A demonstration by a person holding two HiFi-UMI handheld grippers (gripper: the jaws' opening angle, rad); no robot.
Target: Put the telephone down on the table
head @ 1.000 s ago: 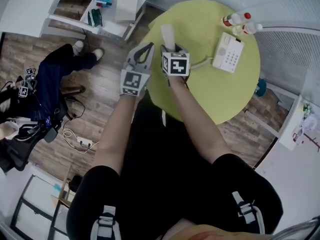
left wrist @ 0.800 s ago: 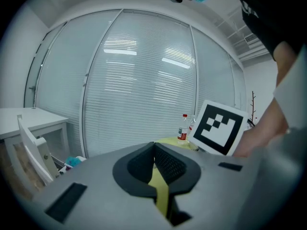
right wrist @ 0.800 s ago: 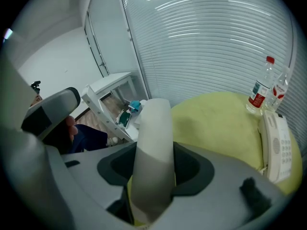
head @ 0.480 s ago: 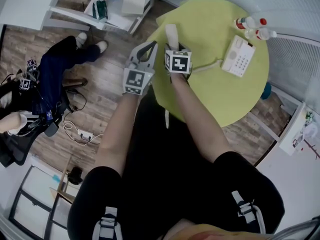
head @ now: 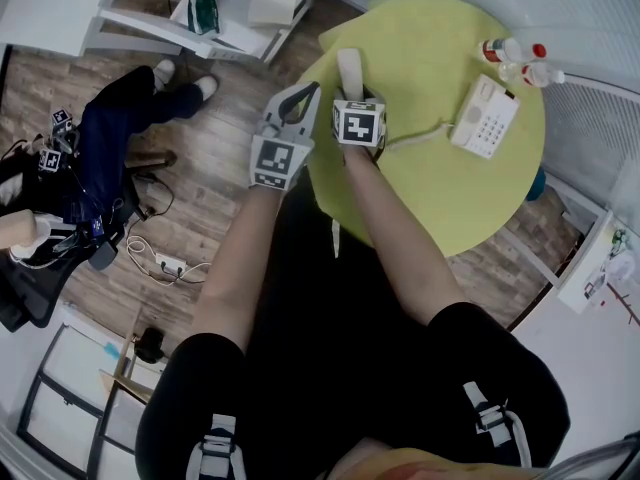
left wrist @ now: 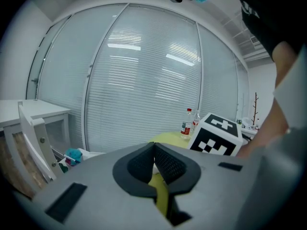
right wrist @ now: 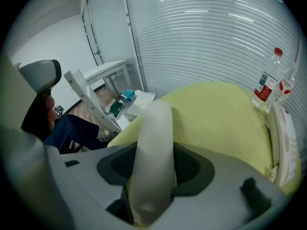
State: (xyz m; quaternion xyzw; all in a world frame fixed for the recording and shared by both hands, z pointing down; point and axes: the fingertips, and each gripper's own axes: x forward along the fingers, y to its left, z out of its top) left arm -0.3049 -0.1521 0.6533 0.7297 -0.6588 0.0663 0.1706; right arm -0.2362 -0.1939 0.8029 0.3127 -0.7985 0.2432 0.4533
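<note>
We grip handset (head: 348, 68) in right tongs (head: 351, 95) over surface (head: 430, 193), left of phone base (head: 484, 116), for set-down; left tongs (head: 297, 103) closed, empty.

Head view steeply down over table (head: 450, 198), gripper views low, near-level, close, all sharing table and bottles (right wrist: 266, 83).

In the head view the marker cube of the right tool (head: 355, 99) hides the lower end of the handset (head: 349, 68), and the print on the bottles (head: 512, 52) is too small to read.
</note>
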